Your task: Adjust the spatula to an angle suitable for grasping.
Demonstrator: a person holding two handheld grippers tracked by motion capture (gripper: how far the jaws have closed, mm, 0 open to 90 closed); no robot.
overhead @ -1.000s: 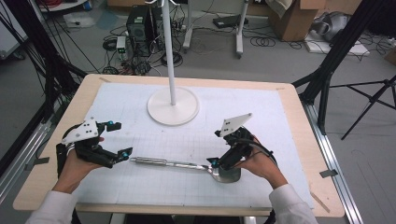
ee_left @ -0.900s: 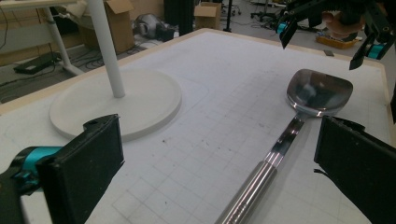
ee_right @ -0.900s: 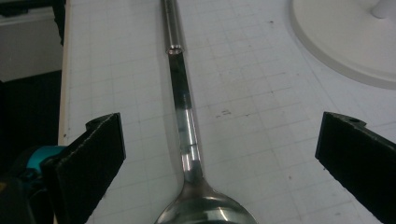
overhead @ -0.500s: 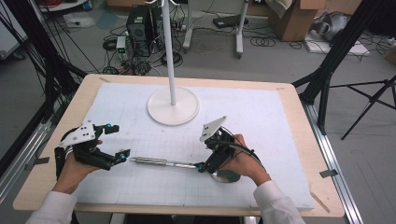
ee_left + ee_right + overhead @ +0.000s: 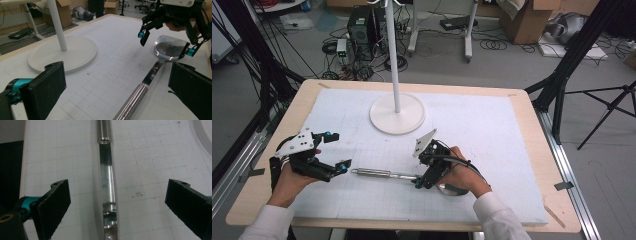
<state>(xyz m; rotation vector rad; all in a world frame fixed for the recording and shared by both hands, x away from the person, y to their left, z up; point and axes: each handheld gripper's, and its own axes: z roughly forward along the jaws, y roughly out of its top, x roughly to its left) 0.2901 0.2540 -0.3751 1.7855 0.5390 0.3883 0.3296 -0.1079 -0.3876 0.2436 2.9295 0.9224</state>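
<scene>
Two hand-held grippers, black frames with turquoise accents

Each of the left gripper [image 5: 333, 151] and the right gripper [image 5: 416, 174] is a black linkage frame with a grey three-cornered plate on top, small turquoise parts near the fingertips, and flat black rectangular pads [image 5: 53, 201] with a screw hole near the top edge. A black cable [image 5: 459, 161] loops over the right hand. The person wears white sleeves [image 5: 497, 217].

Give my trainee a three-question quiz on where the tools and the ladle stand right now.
1. True or false: the right tool has its jaws open astride the ladle neck.
2. What does the ladle lie on: A the round stand base, B the gridded white mat, C bare wood?
3. Which end of the ladle is nearest the left tool?

Key: 1 true; 2 B; 3 the handle end.
</scene>
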